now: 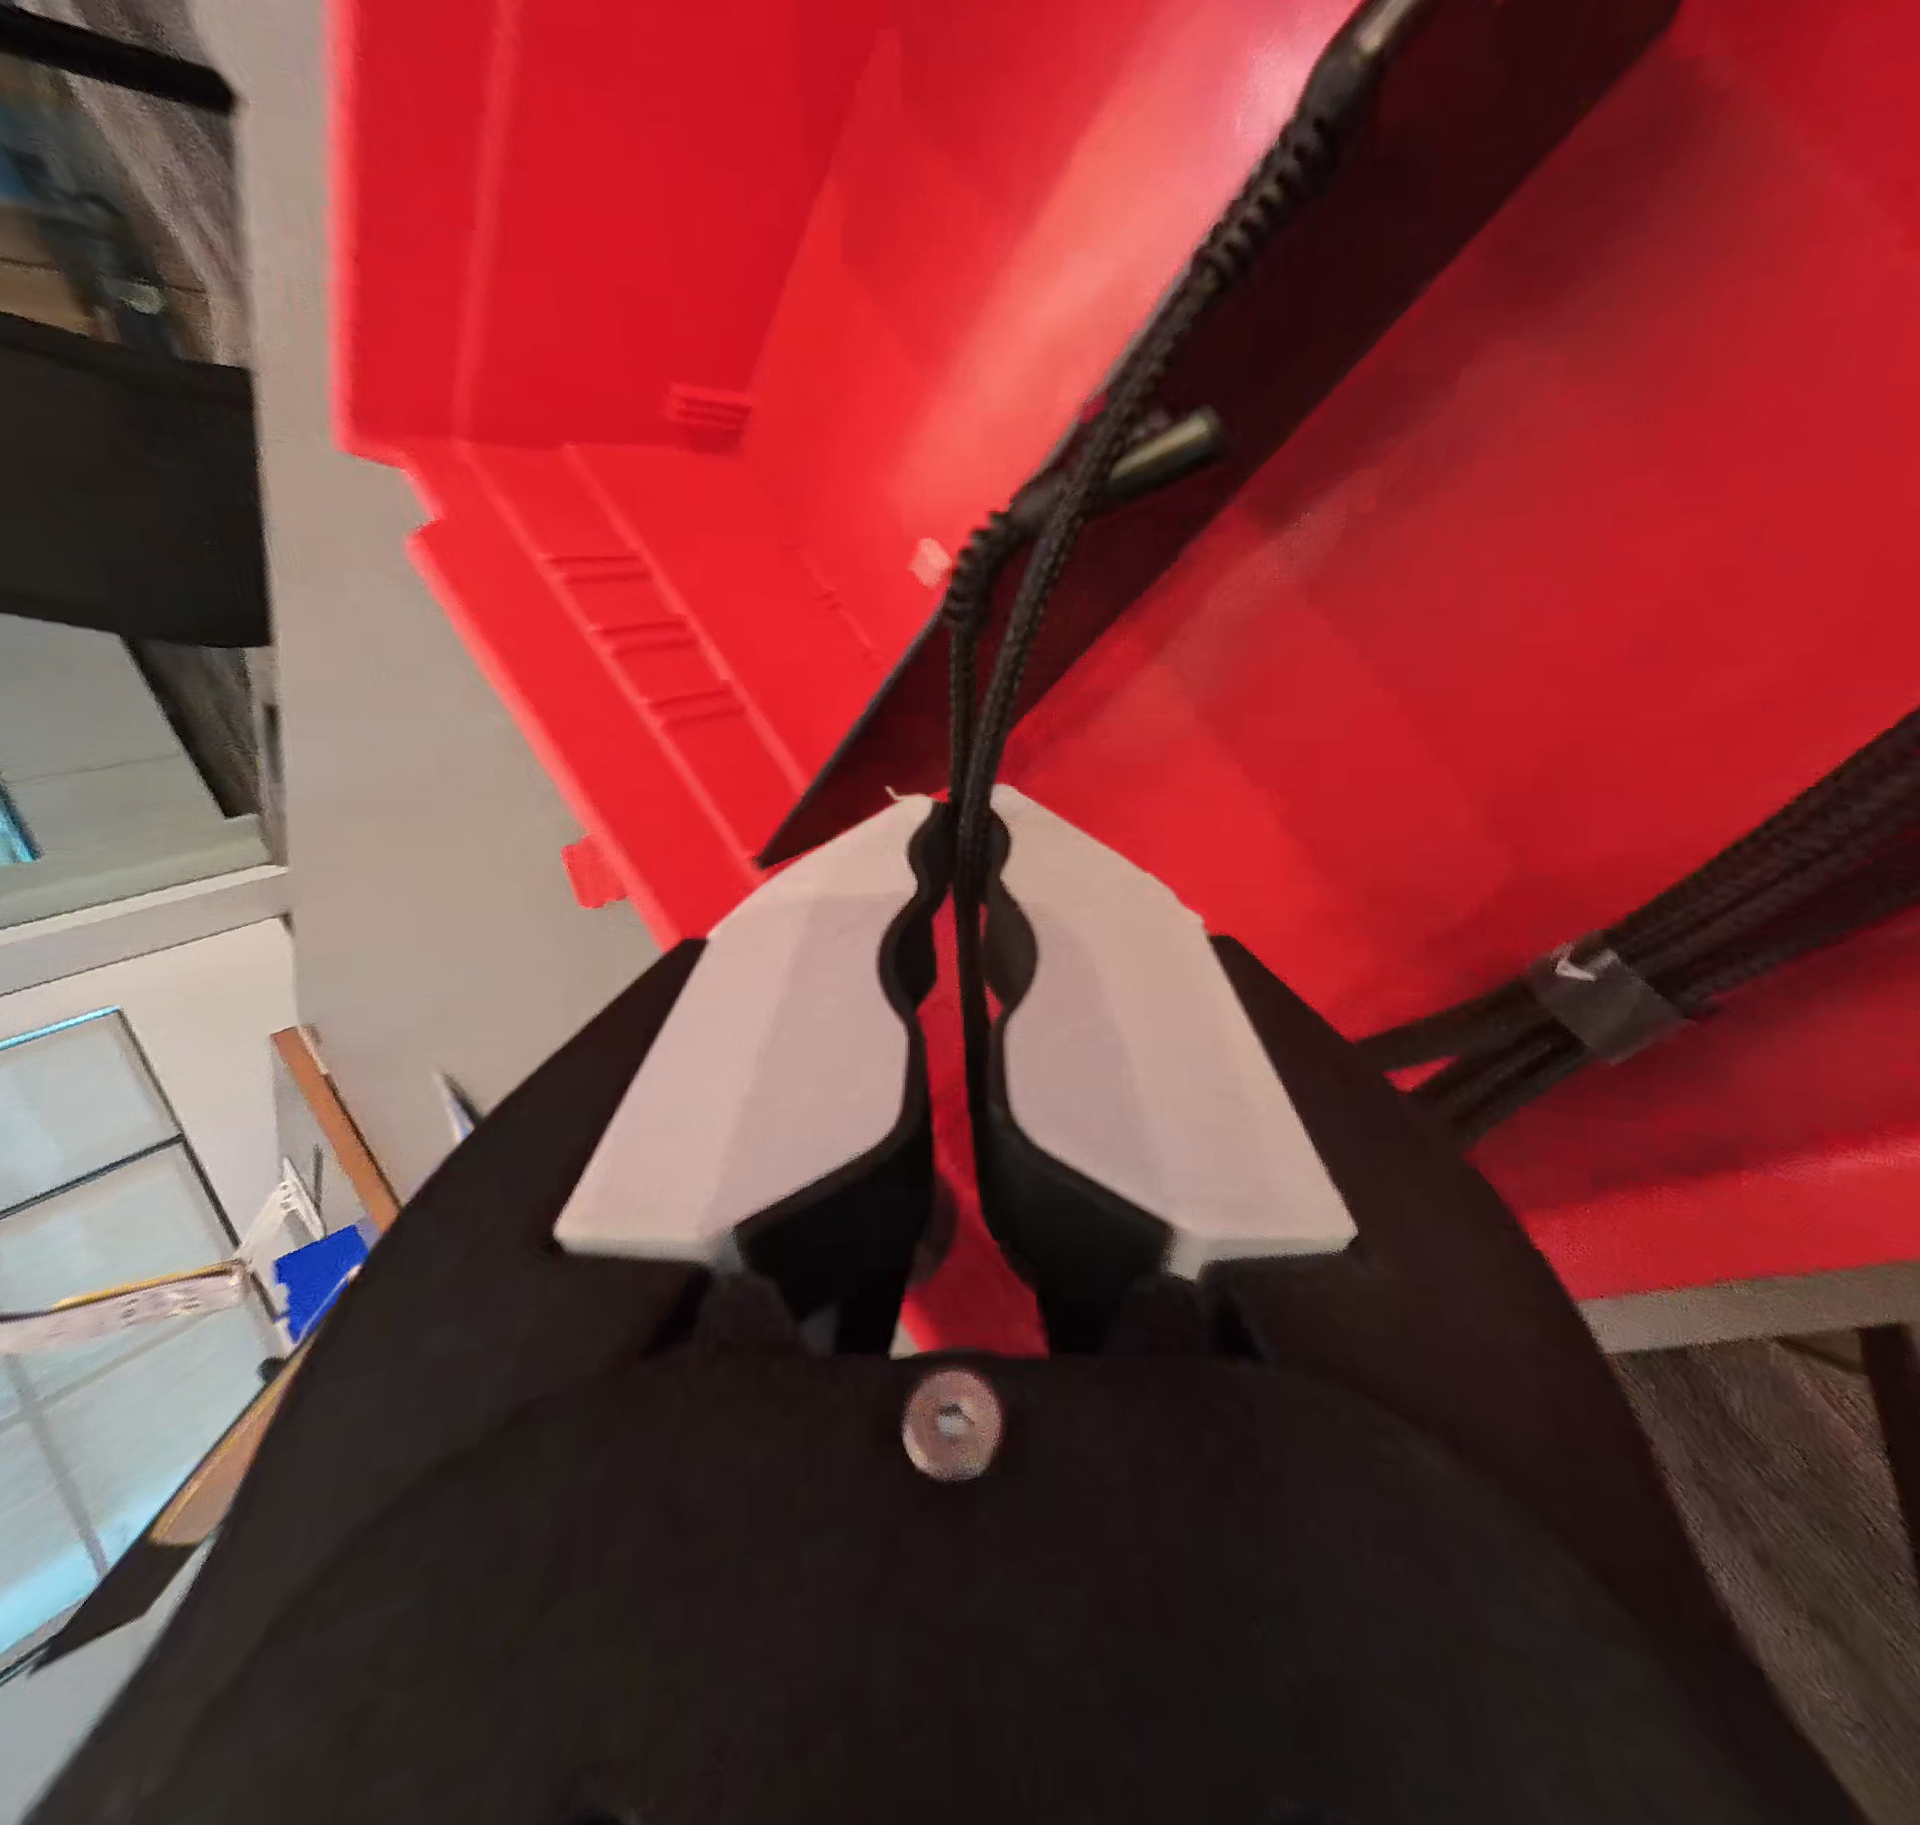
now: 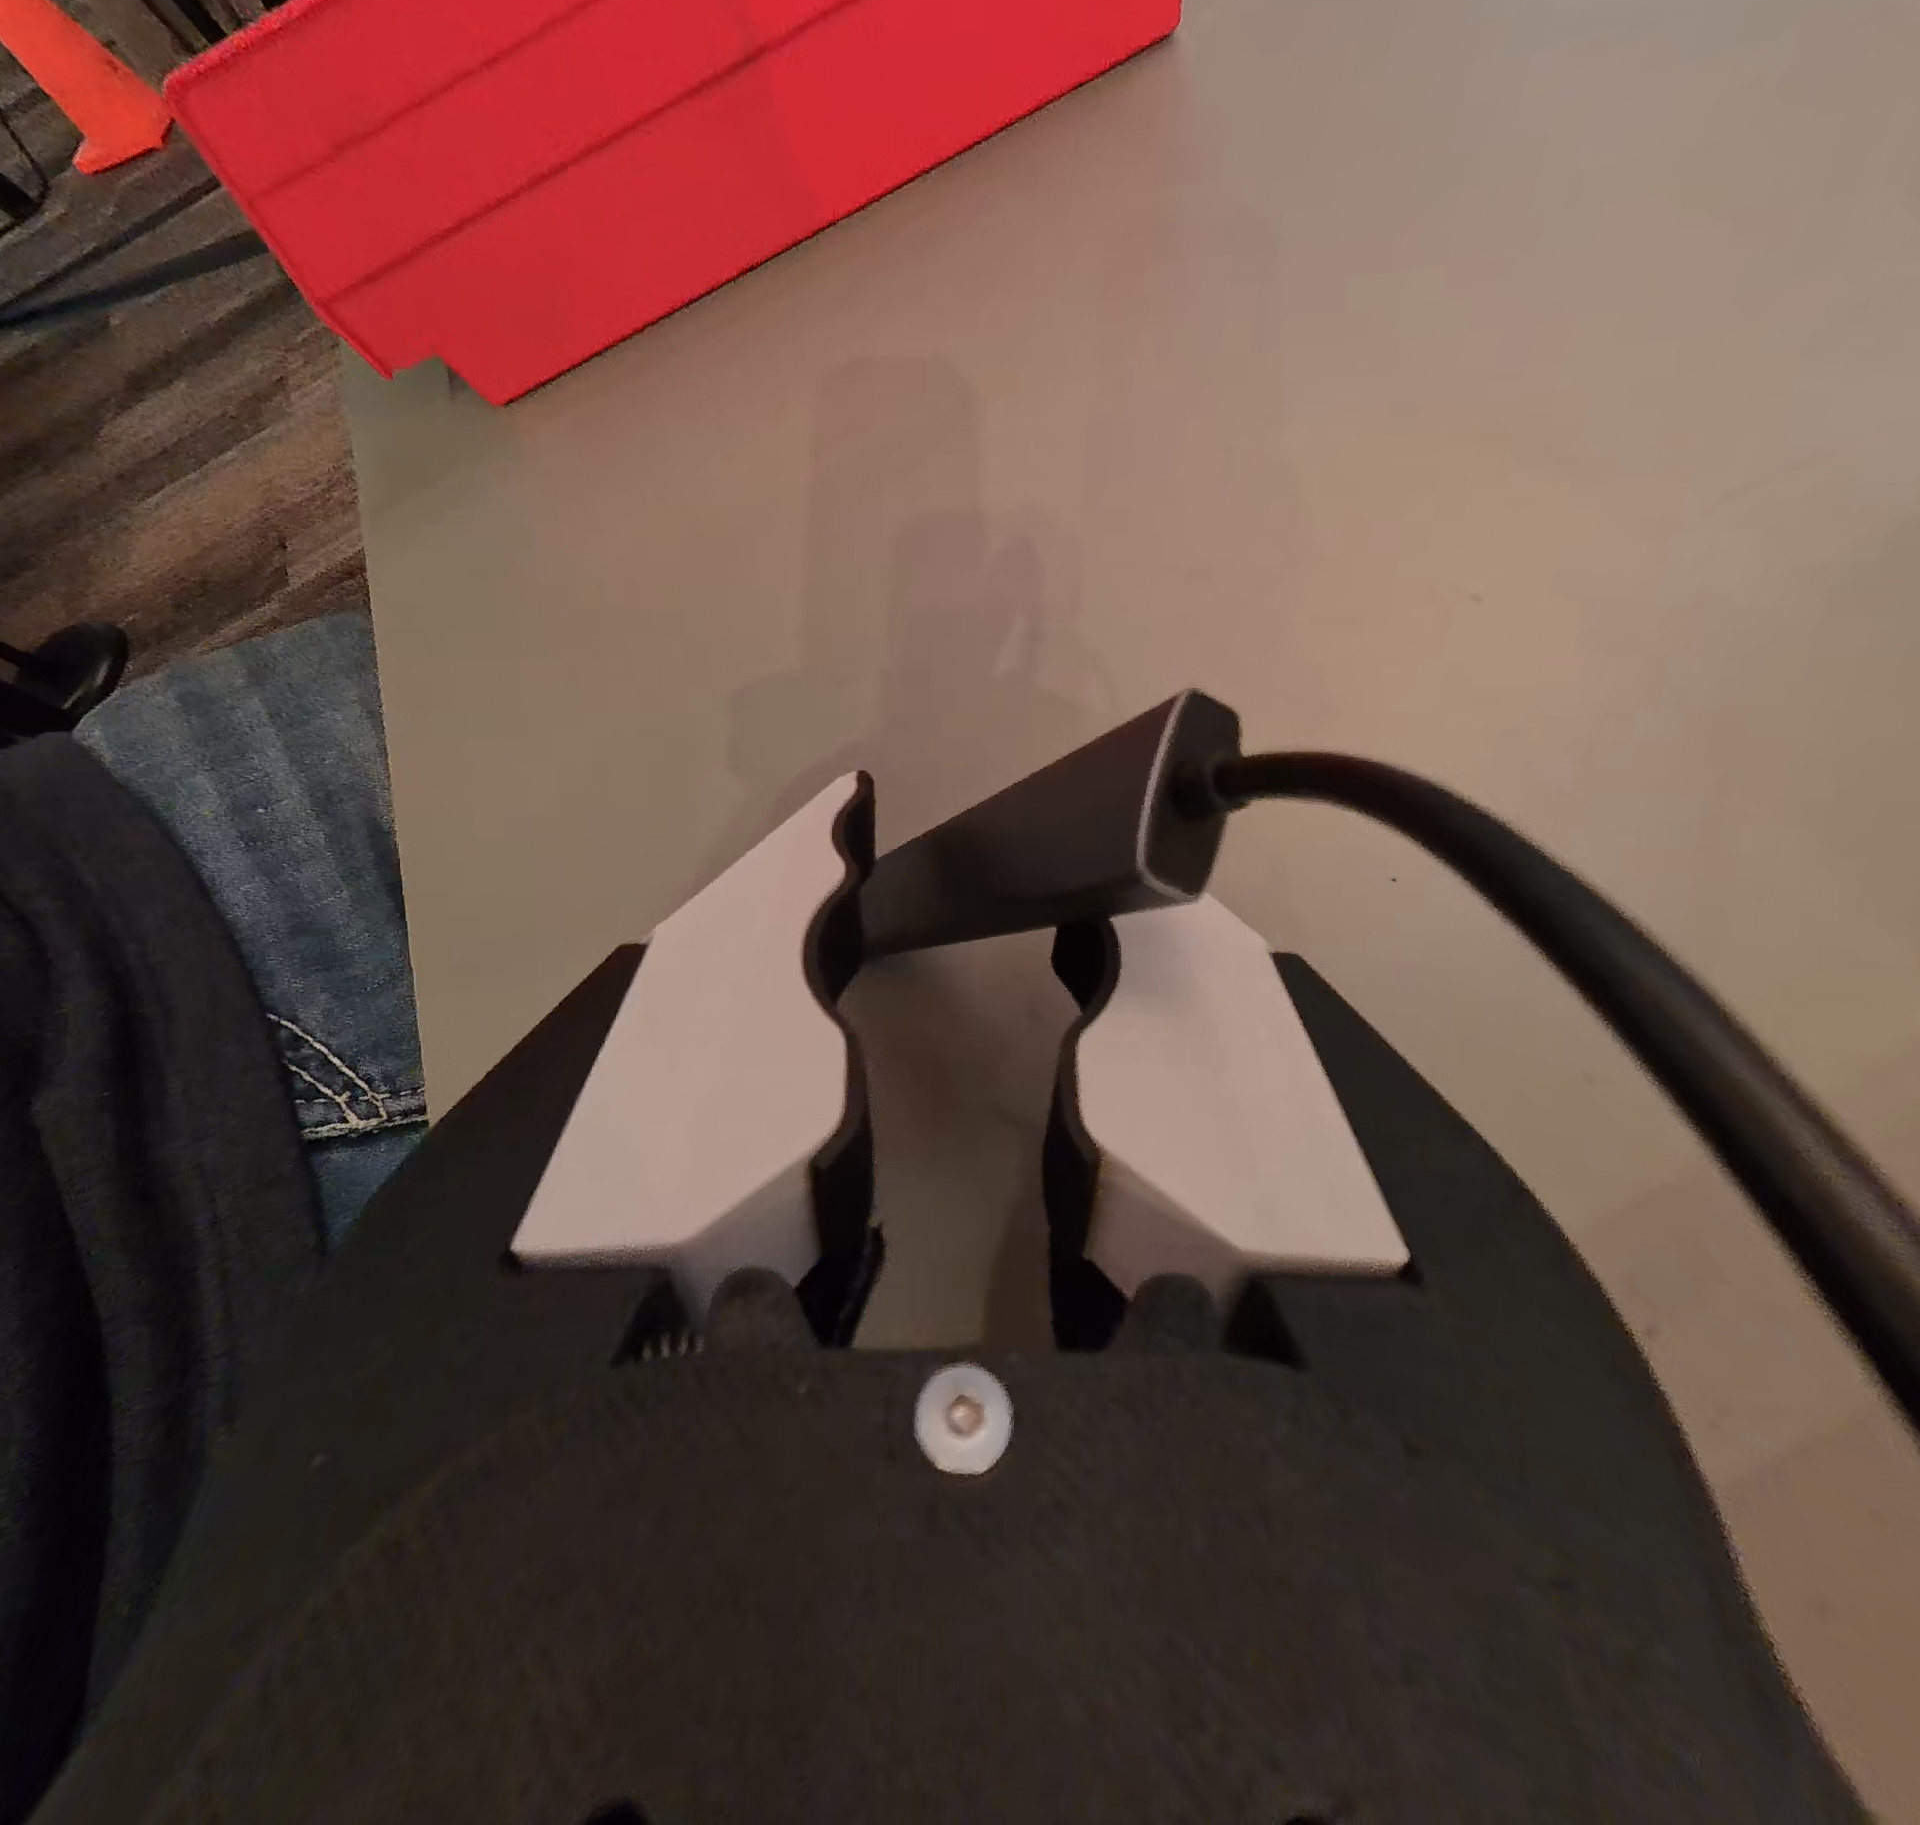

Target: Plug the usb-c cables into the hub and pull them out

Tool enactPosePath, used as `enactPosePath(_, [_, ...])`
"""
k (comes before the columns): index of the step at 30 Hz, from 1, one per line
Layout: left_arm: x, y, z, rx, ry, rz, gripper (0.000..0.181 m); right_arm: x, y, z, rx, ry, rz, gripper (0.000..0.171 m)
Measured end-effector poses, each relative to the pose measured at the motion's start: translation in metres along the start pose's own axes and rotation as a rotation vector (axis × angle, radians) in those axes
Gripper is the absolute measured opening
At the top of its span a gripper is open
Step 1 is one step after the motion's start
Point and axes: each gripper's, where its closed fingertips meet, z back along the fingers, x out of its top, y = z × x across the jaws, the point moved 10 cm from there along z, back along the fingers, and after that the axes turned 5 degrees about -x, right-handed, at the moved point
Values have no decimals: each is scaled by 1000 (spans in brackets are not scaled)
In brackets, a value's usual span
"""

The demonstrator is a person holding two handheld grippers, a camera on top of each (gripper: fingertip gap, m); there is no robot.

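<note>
Plainly, with the left gripper (image 1: 961,830) pinching two braided cables (image 1: 1049,570) mid-length and the right gripper (image 2: 971,882) clamping the hub (image 2: 1039,861) askew, plugs may dangle and miss.

A red plastic bin (image 2: 665,144) sat at the far left of the grey table (image 2: 1455,445), close to the table's left edge. In the left wrist view the same bin (image 1: 644,217) filled most of the frame, its ribbed rim showing. On the floor beyond the bin's left end stood an orange cone (image 2: 78,71) on wood-look flooring (image 2: 177,466). Nearer, at the left, a person's blue jeans (image 2: 301,840) and dark top (image 2: 135,1100) showed beside the table.
</note>
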Motion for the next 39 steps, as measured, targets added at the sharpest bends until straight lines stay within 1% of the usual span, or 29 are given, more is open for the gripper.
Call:
enactPosePath(5, [1, 16, 42, 140, -96, 29, 3, -1, 3, 2, -9, 46, 26, 55])
enactPosePath(7, [3, 22, 59, 188, -129, 36, 3, -1, 4, 4, -23, 63, 46, 60])
enactPosePath(10, [7, 29, 81, 254, -162, 26, 2, -1, 7, 8, -25, 95, 55, 73])
enactPosePath(15, [21, 36, 115, 343, -227, -1, 3, -5, 11, 18, -64, 209, 76, 87])
enactPosePath(20, [45, 36, 145, 407, -305, -47, 3, -11, 16, 33, -79, 311, 125, 86])
enactPosePath(22, [56, 34, 157, 429, -340, -75, 3, -10, 18, 41, -94, 320, 151, 84])
enactPosePath(27, [88, 29, 187, 474, -455, -132, 2, 2, 31, 57, -101, 264, 239, 80])
enactPosePath(34, [136, 24, 221, 523, -624, -193, 2, 22, 55, 64, -84, 158, 337, 76])
enactPosePath(39, [169, 15, 227, 503, -734, -231, 3, 30, 67, 62, -45, 90, 352, 76])
